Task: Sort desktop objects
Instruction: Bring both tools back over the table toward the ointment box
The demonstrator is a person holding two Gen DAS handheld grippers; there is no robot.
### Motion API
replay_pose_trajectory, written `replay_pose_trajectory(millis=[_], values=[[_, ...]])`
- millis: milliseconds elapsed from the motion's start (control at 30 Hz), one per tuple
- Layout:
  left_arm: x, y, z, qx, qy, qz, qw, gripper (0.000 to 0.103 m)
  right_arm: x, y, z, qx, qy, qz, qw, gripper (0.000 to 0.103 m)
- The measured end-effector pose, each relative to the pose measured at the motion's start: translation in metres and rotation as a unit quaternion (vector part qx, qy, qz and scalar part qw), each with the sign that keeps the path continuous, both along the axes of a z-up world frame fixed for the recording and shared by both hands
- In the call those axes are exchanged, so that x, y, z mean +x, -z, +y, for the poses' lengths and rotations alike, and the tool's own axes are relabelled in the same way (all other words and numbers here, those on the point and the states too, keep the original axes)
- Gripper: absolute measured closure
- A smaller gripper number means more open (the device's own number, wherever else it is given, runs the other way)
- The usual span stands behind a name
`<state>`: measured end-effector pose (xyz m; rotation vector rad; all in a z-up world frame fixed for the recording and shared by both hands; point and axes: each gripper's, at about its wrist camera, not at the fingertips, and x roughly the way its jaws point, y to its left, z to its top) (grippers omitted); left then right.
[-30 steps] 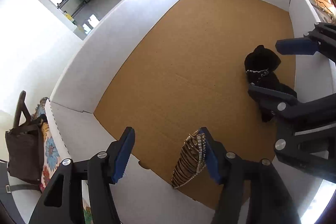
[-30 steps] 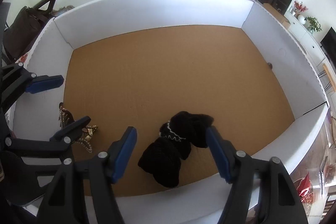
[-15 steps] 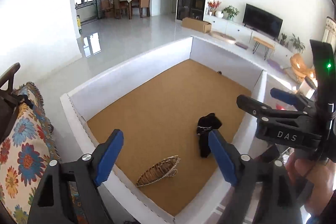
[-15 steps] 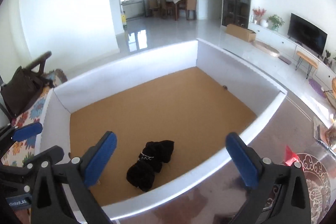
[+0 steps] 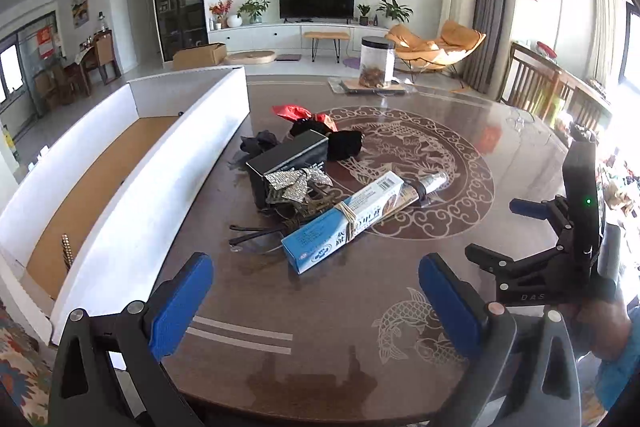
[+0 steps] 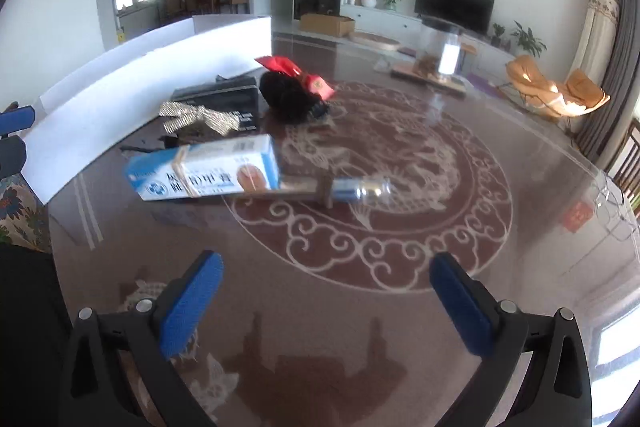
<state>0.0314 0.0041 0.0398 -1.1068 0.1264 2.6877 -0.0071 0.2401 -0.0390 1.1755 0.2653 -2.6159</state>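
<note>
A pile lies on the dark patterned table: a blue-and-white carton banded to a silver tube, a black box, a silver bow, black cloth, a red packet and dark glasses. My left gripper hangs short of the carton, its jaws opening with nothing between them. My right gripper is open and empty, over bare table, nearer than the tube. The white-walled sorting box stands at the left.
A woven item shows inside the box on its cardboard floor. A clear jar on a tray stands at the table's far side. Wooden chairs line the right. A floral cloth lies at the lower left.
Both grippers have swung out of the white box and rightward over the table, jaws spreading wider. The black cloth bundle and the woven item stayed behind in the box.
</note>
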Motion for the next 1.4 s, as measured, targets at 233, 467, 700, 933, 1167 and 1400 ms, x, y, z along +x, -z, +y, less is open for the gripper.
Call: replay_pose_trajectory(millis=[233,467,700,933,1167,1400], values=[[-0.018,0.044,0.035,-0.023,0.007,-0.045,0.9987,0.0,0.027,0.034,0.056,-0.012,0.057,-0.038,0.998,0.0],[-0.036,0.074,0.036,-0.034,0.003,-0.106,0.9938,0.0,0.026,0.037,0.046,-0.011,0.057,-0.045,0.997,0.0],[-0.043,0.084,0.021,0.024,-0.007,-0.138,0.9901,0.0,0.028,0.037,0.045,-0.011,0.071,-0.04,0.997,0.0],[-0.052,0.079,0.0,0.032,-0.078,-0.115,0.9898,0.0,0.027,0.038,0.046,-0.013,0.076,-0.04,0.996,0.0],[-0.068,0.078,-0.051,0.103,-0.188,-0.103,0.9712,0.0,0.027,0.038,0.045,-0.013,0.076,-0.04,0.996,0.0],[-0.085,0.08,-0.046,0.093,-0.188,-0.076,0.9748,0.0,0.027,0.038,0.045,-0.013,0.076,-0.04,0.996,0.0]])
